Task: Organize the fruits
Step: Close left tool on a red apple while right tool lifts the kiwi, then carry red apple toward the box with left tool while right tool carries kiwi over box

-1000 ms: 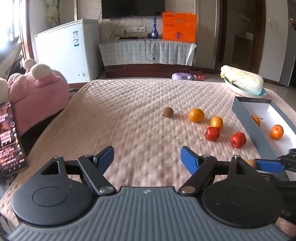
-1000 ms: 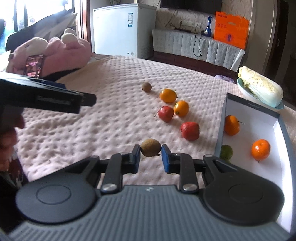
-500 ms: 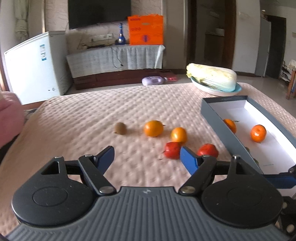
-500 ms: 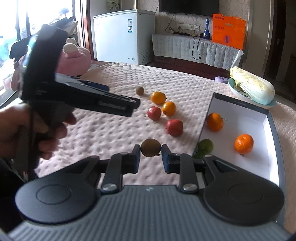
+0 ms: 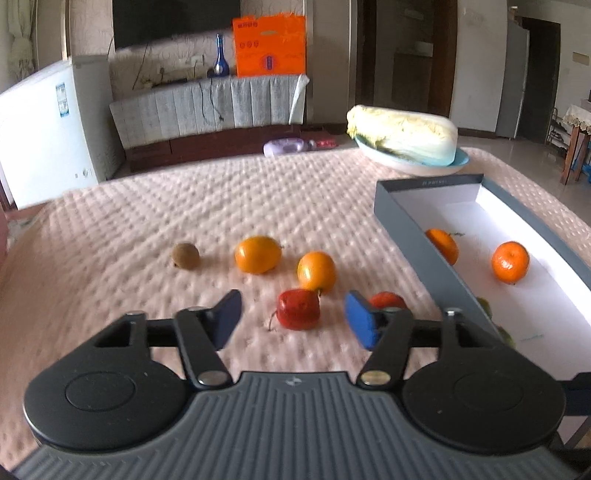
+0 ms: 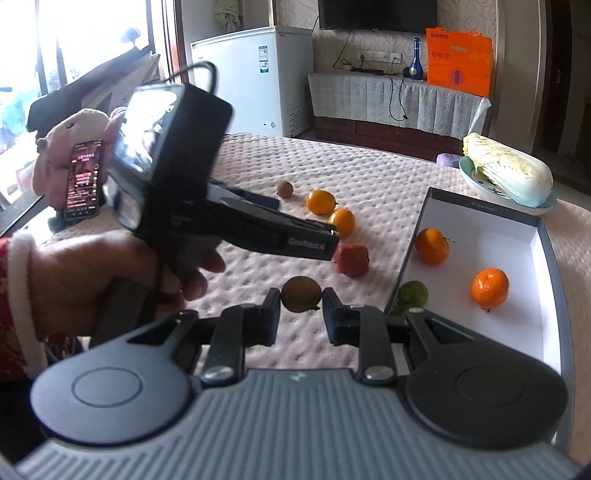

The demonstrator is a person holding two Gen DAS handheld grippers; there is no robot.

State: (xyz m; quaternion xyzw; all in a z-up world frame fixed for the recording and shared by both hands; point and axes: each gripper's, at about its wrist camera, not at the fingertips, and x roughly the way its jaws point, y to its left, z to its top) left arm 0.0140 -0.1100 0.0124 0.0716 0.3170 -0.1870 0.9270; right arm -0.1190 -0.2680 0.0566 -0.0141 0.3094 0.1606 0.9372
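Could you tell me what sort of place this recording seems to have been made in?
Most likely a living room in a home. A wall-mounted television hangs above a cloth-covered sideboard, a white chest freezer stands beside it, and the work surface is a table under a pink quilted cover.

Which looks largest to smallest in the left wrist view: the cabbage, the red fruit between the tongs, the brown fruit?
1. cabbage
2. red fruit, though nearness to the camera enlarges it
3. brown fruit

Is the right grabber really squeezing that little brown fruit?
Touching. The right wrist view shows the right gripper with both pads pressed against the brown fruit's sides, holding it above the blanket.
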